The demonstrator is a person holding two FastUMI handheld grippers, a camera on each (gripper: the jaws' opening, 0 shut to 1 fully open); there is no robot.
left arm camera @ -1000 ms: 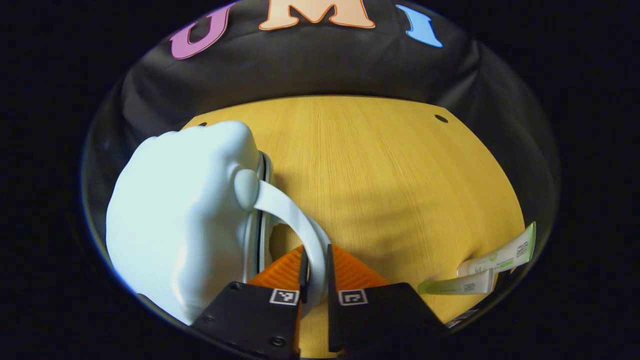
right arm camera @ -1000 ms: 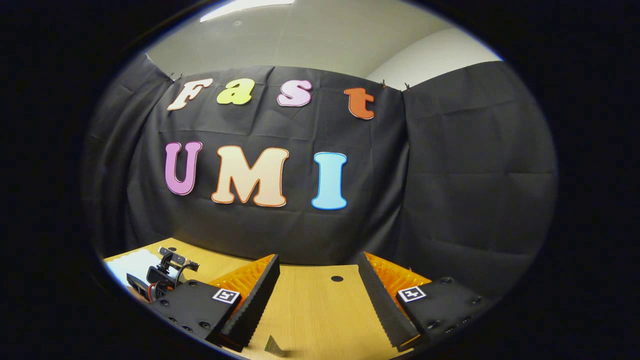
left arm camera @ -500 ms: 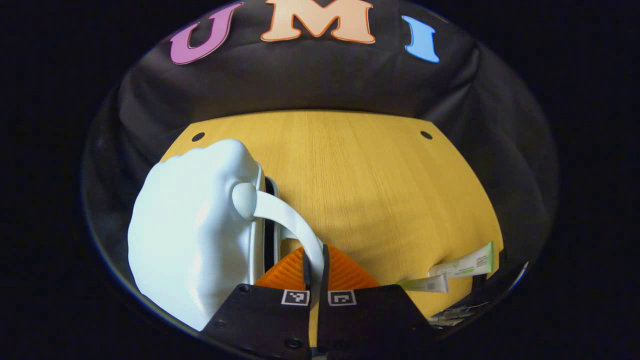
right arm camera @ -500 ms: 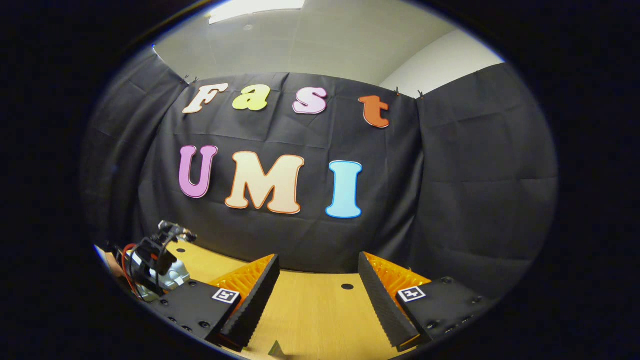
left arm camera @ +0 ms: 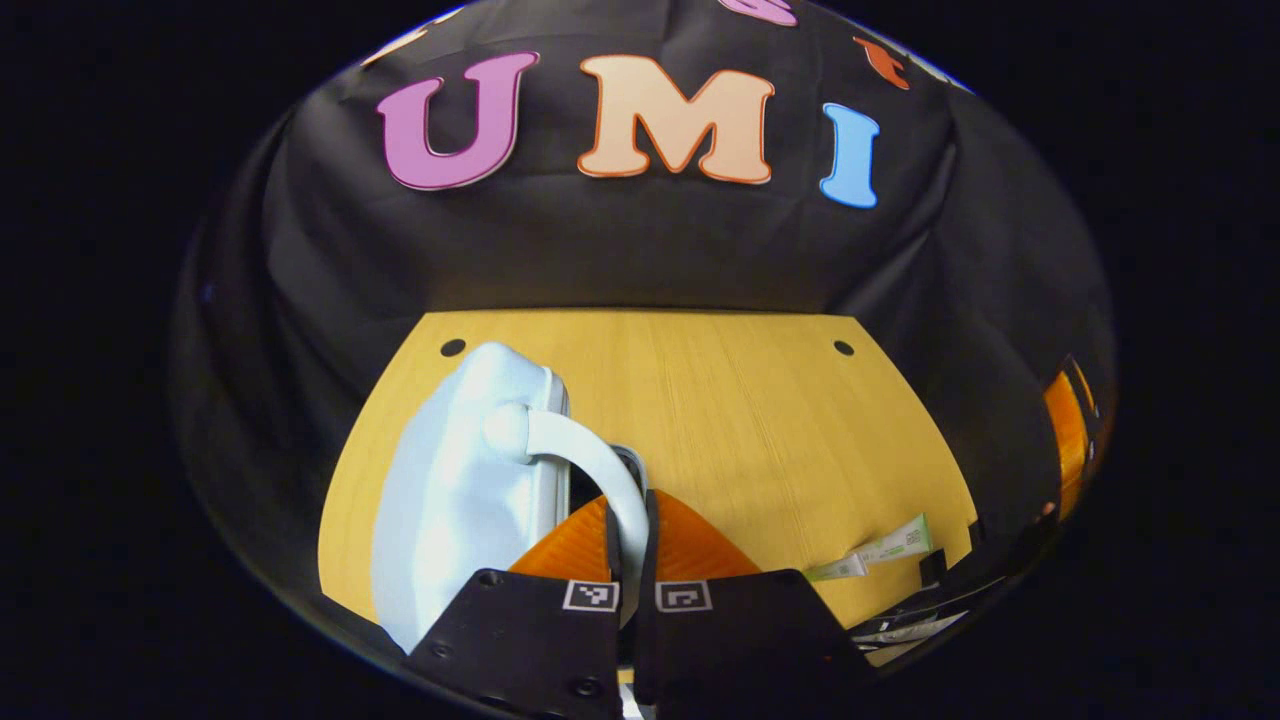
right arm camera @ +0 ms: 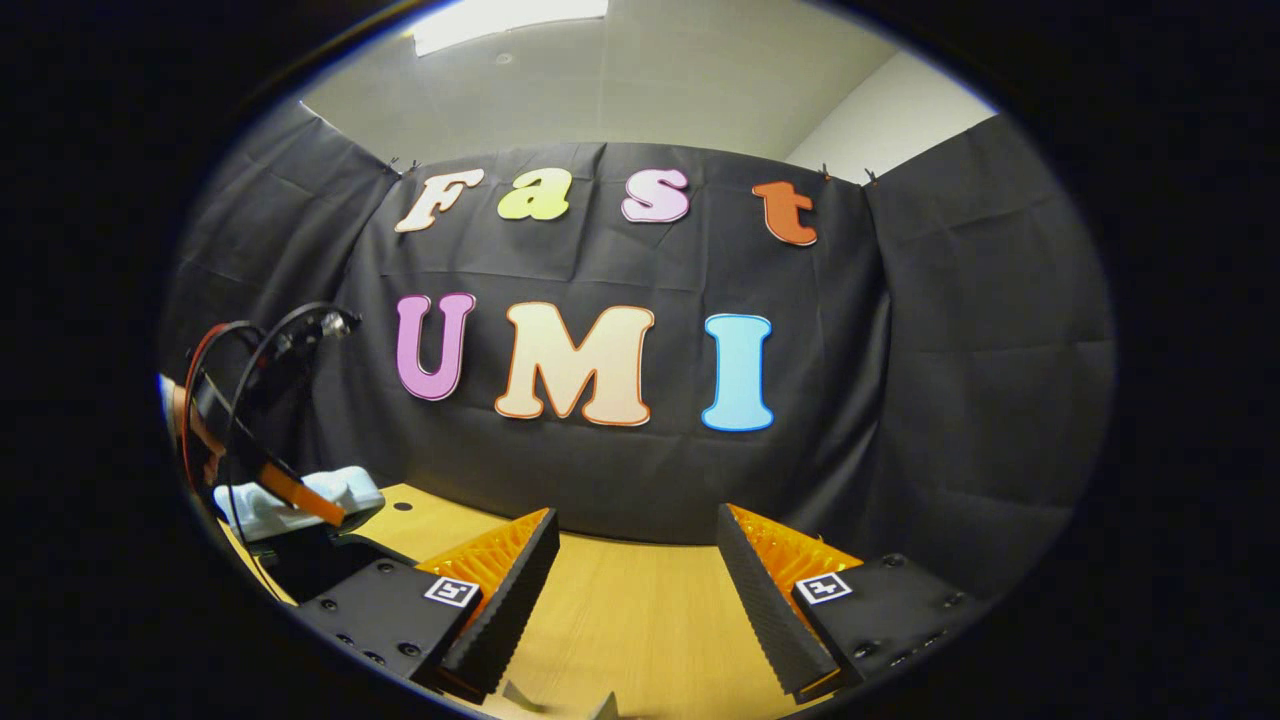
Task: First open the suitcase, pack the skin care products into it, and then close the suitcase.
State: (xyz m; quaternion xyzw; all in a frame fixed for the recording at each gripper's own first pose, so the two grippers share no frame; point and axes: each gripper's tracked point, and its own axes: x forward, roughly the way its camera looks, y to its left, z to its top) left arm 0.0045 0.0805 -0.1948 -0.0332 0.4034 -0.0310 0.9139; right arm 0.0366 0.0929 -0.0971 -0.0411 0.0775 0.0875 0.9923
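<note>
While the left gripper [left arm camera: 630, 520] is clamped on the handle [left arm camera: 590, 455] of the pale-blue suitcase [left arm camera: 455, 490], step one is in hand: opening it. The lid half looks raised off the table [left arm camera: 750, 420], a dark gap showing along its seam. Next: swing the lid fully over, then release. The right gripper [right arm camera: 635, 580] hangs spread and empty; the skincare tubes [left arm camera: 880, 552] lie well apart on the right. Versus 1 s ago, the shell sits farther off and more upright, and the camera has pulled back.

counter [left arm camera: 760, 420] – bare wood open from centre to far edge | left side – suitcase [left arm camera: 450, 490] stands in the way | near right edge – two tubes [left arm camera: 880, 552] lying close together
</note>
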